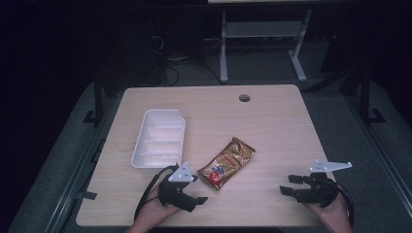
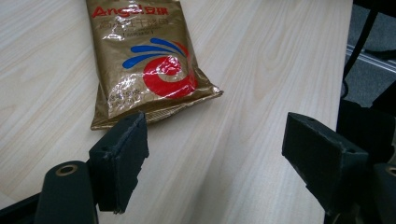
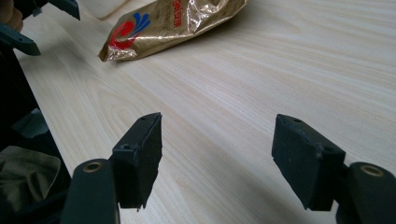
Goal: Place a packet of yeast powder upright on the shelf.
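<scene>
Nearest the person's edge of the surface (image 1: 272, 145), the left hand-held gripper (image 1: 192, 187) rests low with its jaws spread wide and nothing between them; in the left gripper view its pads (image 2: 123, 161) stand just short of the crimped bottom seam of the gold foil packet (image 2: 144, 65). At the same near edge, well apart to the right, the right hand-held gripper (image 1: 291, 187) also has its jaws spread and empty, pointing across bare wood towards the packet. The gold foil packet (image 1: 227, 162) lies flat near the middle of the surface, tilted so one end points at the left hand-held gripper, just beside the near corner of the white plastic bin (image 1: 141, 145) but not touching it. The packet looks light, with a slick crinkly skin and a soft filling that would shift under pressure, so a pinch on the flat sealed seam at the near end seems safer than squeezing the bulging middle, where the pads could slide off. Farther back a round cable hole (image 1: 244, 98) sits in the surface
</scene>
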Motion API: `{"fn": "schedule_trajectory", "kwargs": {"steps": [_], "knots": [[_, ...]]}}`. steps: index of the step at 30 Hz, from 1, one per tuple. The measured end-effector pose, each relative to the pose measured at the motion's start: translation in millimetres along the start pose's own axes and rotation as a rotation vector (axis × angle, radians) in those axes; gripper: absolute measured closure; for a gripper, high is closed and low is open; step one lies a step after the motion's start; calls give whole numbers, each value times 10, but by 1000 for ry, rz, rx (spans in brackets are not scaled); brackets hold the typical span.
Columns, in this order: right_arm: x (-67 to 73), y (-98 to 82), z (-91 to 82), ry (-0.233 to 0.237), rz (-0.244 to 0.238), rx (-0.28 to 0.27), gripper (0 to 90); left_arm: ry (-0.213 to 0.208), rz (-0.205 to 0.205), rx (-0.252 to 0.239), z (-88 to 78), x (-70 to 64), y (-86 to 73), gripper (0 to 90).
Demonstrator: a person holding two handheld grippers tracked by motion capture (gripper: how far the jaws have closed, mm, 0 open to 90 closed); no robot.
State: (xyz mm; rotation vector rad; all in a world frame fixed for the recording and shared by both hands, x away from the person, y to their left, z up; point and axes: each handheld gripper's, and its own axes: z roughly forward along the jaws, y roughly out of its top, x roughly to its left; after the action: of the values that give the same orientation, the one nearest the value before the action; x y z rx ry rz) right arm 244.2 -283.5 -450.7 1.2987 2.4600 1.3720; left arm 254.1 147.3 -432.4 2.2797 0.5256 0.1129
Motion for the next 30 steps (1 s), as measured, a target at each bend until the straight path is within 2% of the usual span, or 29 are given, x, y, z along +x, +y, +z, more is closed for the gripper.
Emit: {"fn": "schedule_trajectory", "kwargs": {"steps": [5,10,13,15,20,23,24,27,30], "knots": [[5,53,51,-2,-9,0,323,16,8,-4,8,-3,26,286],[-41,141,112,4,-1,3,315,30,-14,12,65,36,66,319],[-82,229,95,11,2,-8,313,36,-16,9,78,42,133,331],[-104,278,69,13,4,-21,307,43,-3,9,75,50,168,355],[-169,387,45,18,16,-43,309,47,-30,24,126,127,264,392],[-231,530,152,35,24,-27,309,35,-66,12,212,182,345,435],[-231,530,152,35,24,-27,309,35,-66,12,212,182,345,455],[-249,666,292,32,20,1,309,62,-59,39,296,205,415,511],[-254,780,387,41,17,-5,313,82,-56,65,388,242,480,562]]}}
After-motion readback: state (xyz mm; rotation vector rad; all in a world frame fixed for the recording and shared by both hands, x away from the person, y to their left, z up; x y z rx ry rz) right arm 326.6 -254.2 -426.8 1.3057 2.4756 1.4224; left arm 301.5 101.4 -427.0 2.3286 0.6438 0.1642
